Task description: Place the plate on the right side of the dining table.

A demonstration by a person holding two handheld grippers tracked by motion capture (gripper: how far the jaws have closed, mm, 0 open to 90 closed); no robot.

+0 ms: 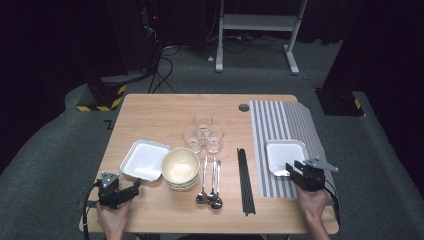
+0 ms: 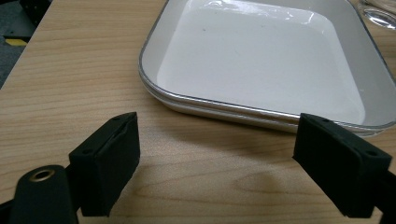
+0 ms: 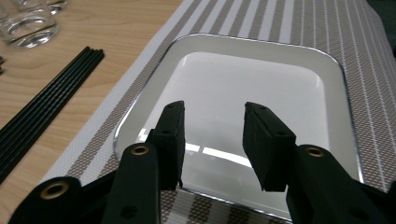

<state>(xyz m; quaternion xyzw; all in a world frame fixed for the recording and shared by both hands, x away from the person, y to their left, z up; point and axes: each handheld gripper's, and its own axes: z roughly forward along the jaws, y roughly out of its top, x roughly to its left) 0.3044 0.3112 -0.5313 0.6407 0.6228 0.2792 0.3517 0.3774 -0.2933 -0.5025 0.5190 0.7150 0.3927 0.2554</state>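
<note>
Nearest to us in the right gripper view, the right gripper (image 3: 212, 140) has its two black jaws parted with nothing between the pads; they hang over the near rim of a white rectangular plate (image 3: 261, 79). We record this plate as empty. It lies on a striped placemat (image 3: 289, 23) at the right side of the wooden table (image 1: 165, 107). From the high view, the right gripper (image 1: 295, 167) sits at the plate's near right corner, held by the person's right hand (image 1: 312, 202).

We find the left gripper (image 2: 217, 158) released as well, its jaws standing wide apart above bare wood, just short of a stack of white plates (image 2: 266, 60). The top plate is empty; a second rim shows directly beneath it. From above, this stack (image 1: 145, 160) lies at the table's left, and the left gripper (image 1: 132, 190) rests just beside its near corner.

Touching the stack's right edge are nested cream bowls (image 1: 180, 167); the uppermost holds nothing. Behind them stand three clear glasses (image 1: 202, 132), clustered and touching, with no visible contents. Three spoons (image 1: 210, 180) lie side by side to the right of the bowls, and black chopsticks (image 1: 245, 180) lie between the spoons and the placemat.
</note>
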